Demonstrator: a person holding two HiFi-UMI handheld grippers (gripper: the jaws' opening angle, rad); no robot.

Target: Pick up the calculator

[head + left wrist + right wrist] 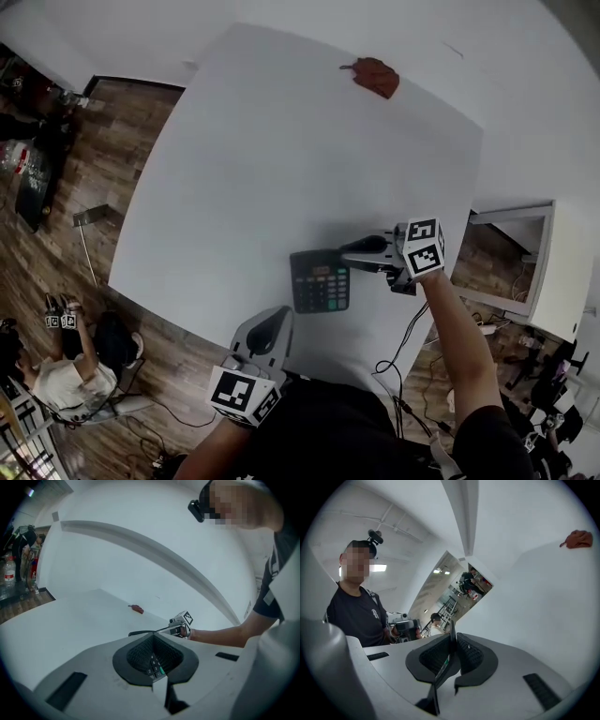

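Note:
A dark calculator (320, 279) with grey, orange and green keys is near the front edge of the white table (281, 150). My right gripper (354, 251) comes in from the right and is shut on the calculator's upper right edge. In the right gripper view the calculator (451, 639) shows as a thin plate pinched between the pads. My left gripper (275, 323) reaches its lower left corner. In the left gripper view a strip of its keys (153, 663) sits between the closed-in pads. The right gripper (180, 624) is also in sight there.
A small red-brown object (376, 77) lies at the far side of the table. A white cabinet (553, 272) stands to the right. A cable (403, 347) hangs by the front edge. A seated person (66, 366) and bags are on the wooden floor at the left.

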